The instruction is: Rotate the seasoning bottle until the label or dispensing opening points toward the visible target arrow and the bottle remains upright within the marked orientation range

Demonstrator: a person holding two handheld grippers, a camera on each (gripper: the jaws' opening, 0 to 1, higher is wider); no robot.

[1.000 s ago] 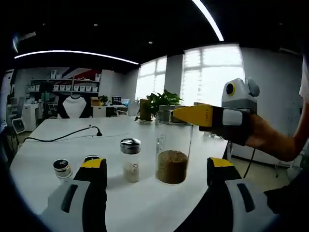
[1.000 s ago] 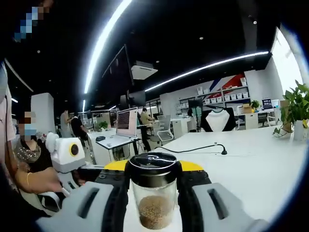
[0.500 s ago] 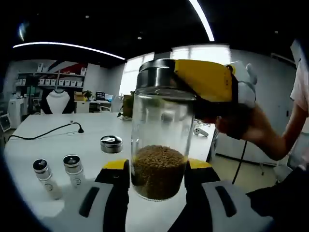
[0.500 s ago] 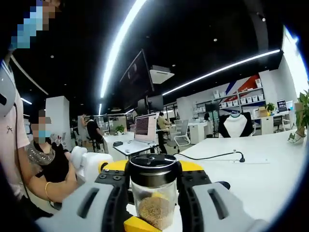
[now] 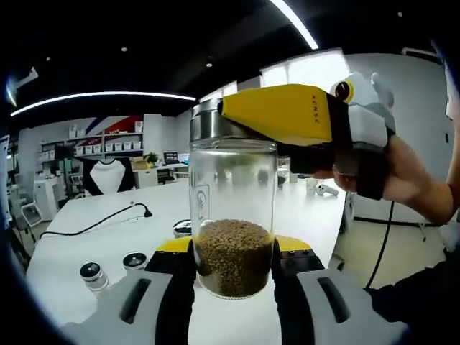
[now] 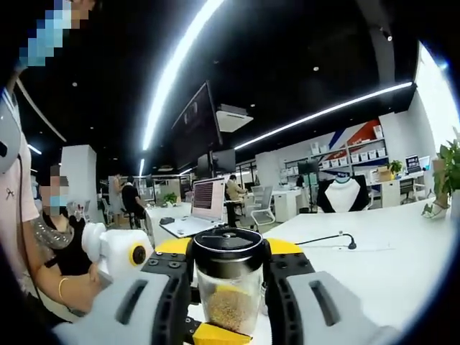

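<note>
The seasoning bottle [image 5: 232, 215] is a clear glass jar, upright and a third full of brown granules, with a metal lid [image 6: 228, 243]. In the left gripper view my left gripper [image 5: 233, 262] is shut on its lower body, a yellow-tipped jaw on each side. My right gripper [image 5: 230, 118] comes in from the right, held by a hand [image 5: 410, 180], and is shut on the lid. In the right gripper view the right gripper [image 6: 228, 269] clamps the lid and neck, and the left gripper's yellow fingertip [image 6: 213, 334] shows below the jar. A small print on the glass [image 5: 202, 205] faces left.
The jar is above a long white table [image 5: 108, 241]. Two small shakers [image 5: 93, 273] [image 5: 134, 260] and another lidded bottle [image 5: 182, 228] stand to the left, with a black cable [image 5: 100, 221] behind. A person [image 6: 54, 237] sits at the left in the right gripper view.
A second ago my left gripper stood open, short of the jar; it has since come in and shut on the lower body. The right gripper has kept its hold on the lid.
</note>
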